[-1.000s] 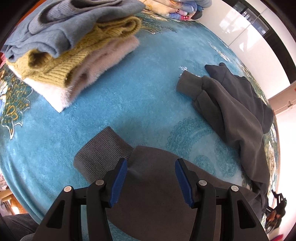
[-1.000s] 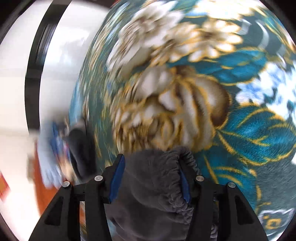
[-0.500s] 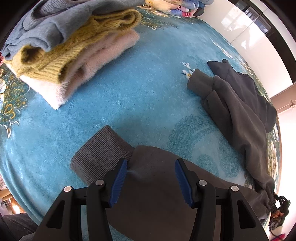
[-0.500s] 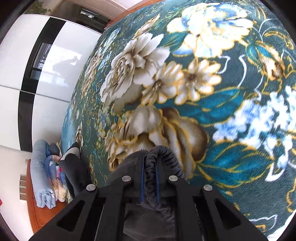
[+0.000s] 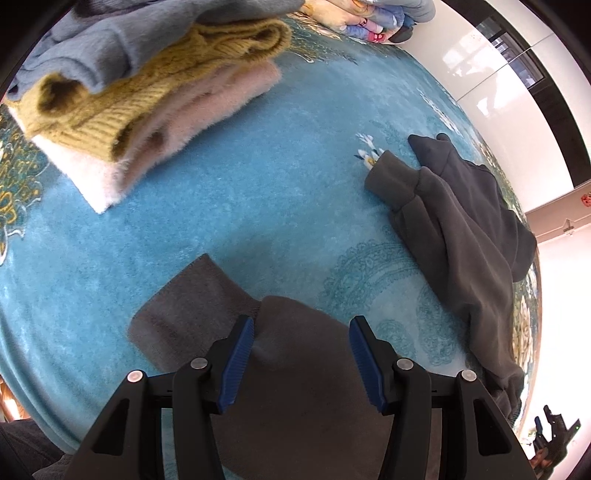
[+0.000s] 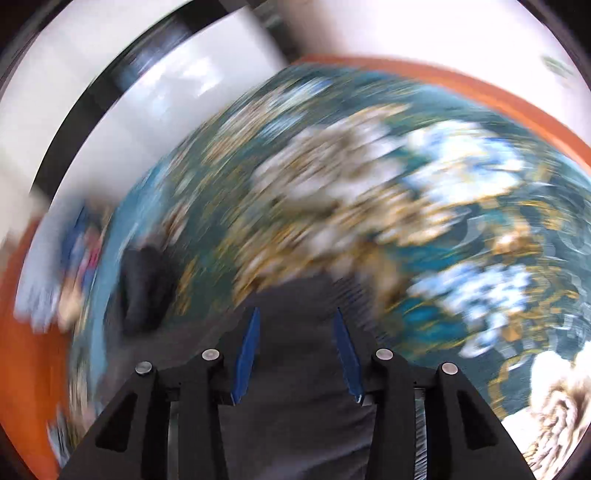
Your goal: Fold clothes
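A dark grey sweatshirt (image 5: 465, 236) lies spread on the blue carpet (image 5: 258, 192). One sleeve with a ribbed cuff (image 5: 184, 306) lies under my left gripper (image 5: 301, 350), which is open with its blue pads either side of the sleeve. The other cuff (image 5: 388, 177) lies further off to the right. In the blurred right wrist view my right gripper (image 6: 297, 350) is open over dark grey fabric (image 6: 295, 406) on a flowered carpet (image 6: 406, 221).
A stack of folded sweaters (image 5: 147, 85), blue-grey, mustard, pink and white, sits at the upper left. Folded bedding (image 5: 373, 18) lies at the far edge by a white wall. An orange floor border (image 6: 480, 92) rims the flowered carpet.
My right gripper was shut on a gathered edge of the grey garment half a second ago and is now open and moving fast. My left gripper stayed open over the sleeve.
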Demonstrator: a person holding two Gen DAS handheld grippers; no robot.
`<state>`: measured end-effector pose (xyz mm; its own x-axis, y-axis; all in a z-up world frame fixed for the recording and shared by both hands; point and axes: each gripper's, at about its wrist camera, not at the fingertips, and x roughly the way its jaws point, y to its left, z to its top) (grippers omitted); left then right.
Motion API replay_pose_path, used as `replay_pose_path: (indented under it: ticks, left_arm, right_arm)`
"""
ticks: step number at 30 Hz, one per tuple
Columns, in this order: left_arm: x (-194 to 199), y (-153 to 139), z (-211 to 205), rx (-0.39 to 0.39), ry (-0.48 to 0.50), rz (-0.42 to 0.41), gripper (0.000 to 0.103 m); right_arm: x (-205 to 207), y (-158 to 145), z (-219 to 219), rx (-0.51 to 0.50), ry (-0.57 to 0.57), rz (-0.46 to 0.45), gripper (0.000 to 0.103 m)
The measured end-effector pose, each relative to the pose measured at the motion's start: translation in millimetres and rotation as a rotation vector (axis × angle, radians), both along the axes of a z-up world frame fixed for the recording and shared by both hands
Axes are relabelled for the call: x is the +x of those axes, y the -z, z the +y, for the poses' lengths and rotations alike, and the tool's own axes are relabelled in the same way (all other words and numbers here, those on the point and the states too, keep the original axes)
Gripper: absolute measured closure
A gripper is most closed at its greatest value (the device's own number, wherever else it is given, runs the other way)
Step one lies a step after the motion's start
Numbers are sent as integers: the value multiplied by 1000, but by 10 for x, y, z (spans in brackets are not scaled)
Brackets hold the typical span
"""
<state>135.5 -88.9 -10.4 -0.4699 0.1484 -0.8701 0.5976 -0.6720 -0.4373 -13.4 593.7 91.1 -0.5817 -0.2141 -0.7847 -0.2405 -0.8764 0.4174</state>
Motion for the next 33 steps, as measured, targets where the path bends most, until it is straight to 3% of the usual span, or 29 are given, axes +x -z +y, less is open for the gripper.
replay_pose_path:
  ticks: [5, 8, 11, 12, 13, 16, 26, 27, 30, 33]
  left_arm:
    - [-209, 51, 0, 110, -16, 30, 45]
    - [-397, 85, -7, 182, -13, 42, 45]
    - [-614, 176, -65, 270, -44, 57, 45]
    - [-699, 218, -87, 300, -59, 59, 45]
    - [-787, 262, -102, 322, -68, 57, 45]
    - [-1053, 386, -102, 349, -76, 44, 45]
    - [-1495, 606, -135, 440, -109, 92, 48]
    - [-1525, 611, -132, 431, -105, 90, 51]
    - [-1610, 614, -112, 409, -87, 88, 79]
    - [-1700, 578, -85, 349, -68, 68, 89]
  right_arm:
    - [-183, 451, -1304, 23, -396, -152, 60]
    - [-265, 722, -1855, 82, -509, -213, 60]
    - [-325, 902, -2111, 166, -538, -254, 60]
    - [-334, 942, -2148, 187, -541, -268, 66]
    - [-341, 980, -2181, 207, -544, -282, 78]
    - [-315, 1010, -2152, 226, -547, -298, 87]
    - [-252, 1036, -2129, 250, -512, -327, 90]
    - [-255, 1037, -2130, 252, -508, -330, 90]
    - [-265, 1043, -2130, 255, -494, -339, 90]
    - [-274, 1048, -2126, 256, -478, -347, 90]
